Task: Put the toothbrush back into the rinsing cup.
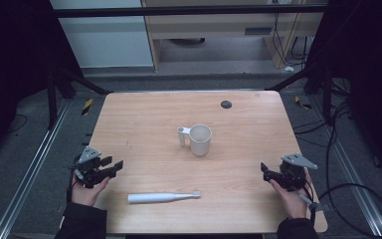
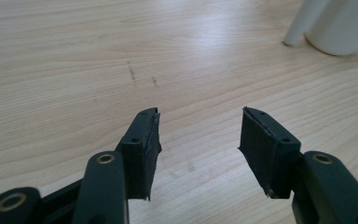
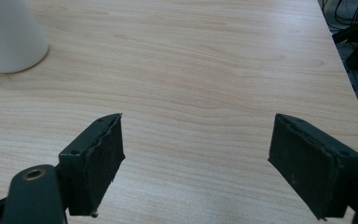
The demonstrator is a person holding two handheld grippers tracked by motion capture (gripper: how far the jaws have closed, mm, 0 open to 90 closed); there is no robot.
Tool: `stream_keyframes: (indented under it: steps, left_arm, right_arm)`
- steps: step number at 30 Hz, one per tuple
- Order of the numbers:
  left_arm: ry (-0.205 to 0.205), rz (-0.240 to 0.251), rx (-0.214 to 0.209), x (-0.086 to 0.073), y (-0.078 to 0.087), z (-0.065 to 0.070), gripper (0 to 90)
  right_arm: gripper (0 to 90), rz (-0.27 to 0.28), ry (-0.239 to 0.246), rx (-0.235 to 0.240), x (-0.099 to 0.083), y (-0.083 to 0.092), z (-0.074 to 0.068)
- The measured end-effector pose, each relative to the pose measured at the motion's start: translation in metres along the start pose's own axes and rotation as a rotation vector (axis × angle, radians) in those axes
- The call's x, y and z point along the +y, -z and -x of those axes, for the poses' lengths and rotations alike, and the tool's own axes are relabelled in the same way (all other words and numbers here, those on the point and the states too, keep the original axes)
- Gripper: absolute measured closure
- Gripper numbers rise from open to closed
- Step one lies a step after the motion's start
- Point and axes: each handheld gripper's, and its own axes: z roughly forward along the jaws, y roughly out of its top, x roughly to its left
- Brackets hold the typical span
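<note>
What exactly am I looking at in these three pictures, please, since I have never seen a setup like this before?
There is no robot here: a person sits at a wooden table and holds a two-jaw tool in each hand. The high view looks down from above the person's side. The left gripper is at the left of that view, the right gripper at the right. The other two pictures come from small cameras riding on the grippers, looking along the black jaws. The left gripper and the right gripper both stand open over bare wood and hold nothing.

On the table stand a white mug, upright near the middle with its handle toward the left, and a white electric toothbrush lying flat near the front edge, brush end to the right. A small dark disc sits near the far edge.
</note>
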Motion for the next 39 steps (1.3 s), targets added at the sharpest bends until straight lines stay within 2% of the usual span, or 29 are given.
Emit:
stream_keyframes:
  steps: [1,3,4,5,6,7,9,10,11,15,18,23,24,30,39]
  left_arm:
    - [0.000,0.000,0.000,0.000,0.000,0.000,47.1]
    - [-0.025,-0.010,-0.021,0.002,0.000,0.003,48.3]
    - [-0.060,-0.022,-0.034,0.003,0.000,0.007,48.3]
    - [-0.060,-0.022,-0.034,0.003,0.000,0.007,48.3]
    - [-0.075,-0.029,-0.044,0.004,-0.001,0.008,48.3]
    - [-0.102,-0.041,-0.071,0.006,-0.001,0.012,49.7]
    - [-0.115,-0.045,-0.082,0.007,-0.001,0.014,49.8]
    - [-0.145,-0.053,-0.097,0.009,0.000,0.019,49.8]
    - [-0.145,-0.053,-0.097,0.009,0.000,0.019,49.8]
    - [-0.194,-0.074,-0.152,0.014,0.000,0.027,48.1]
    - [-0.211,-0.077,-0.170,0.016,0.000,0.030,47.0]
    - [-0.267,-0.096,-0.223,0.021,-0.003,0.041,47.9]
    - [-0.292,-0.111,-0.240,0.022,-0.004,0.047,48.2]
    - [-0.331,-0.151,-0.277,0.025,-0.008,0.060,49.1]
    - [-0.386,-0.191,-0.308,0.028,-0.015,0.075,51.0]
  right_arm:
    - [17.6,0.000,0.000,0.000,0.000,0.000,0.000]
    - [16.9,0.010,-0.002,-0.010,0.000,0.002,0.000]
    - [16.4,0.014,-0.003,-0.011,0.000,0.003,0.000]
    - [16.4,0.014,-0.003,-0.011,0.000,0.003,0.000]
    - [16.0,0.017,-0.006,-0.009,0.000,0.003,0.001]
    - [15.4,0.015,-0.003,-0.011,0.000,0.003,0.000]
    - [15.3,0.011,0.001,-0.011,0.000,0.003,0.000]
    - [15.1,0.009,0.002,-0.009,0.000,0.002,0.000]
    - [15.1,0.009,0.002,-0.009,0.000,0.002,0.000]
    - [15.0,0.006,0.008,-0.011,0.000,0.003,0.000]
    - [15.0,0.002,0.007,-0.007,0.000,0.002,0.000]
    - [15.0,-0.007,0.013,-0.007,0.000,0.000,-0.001]
    - [15.0,-0.008,0.012,-0.006,0.000,0.000,-0.002]
    - [15.0,-0.011,0.013,-0.003,0.000,0.000,-0.002]
    - [15.3,-0.018,0.015,-0.001,0.000,-0.001,-0.002]
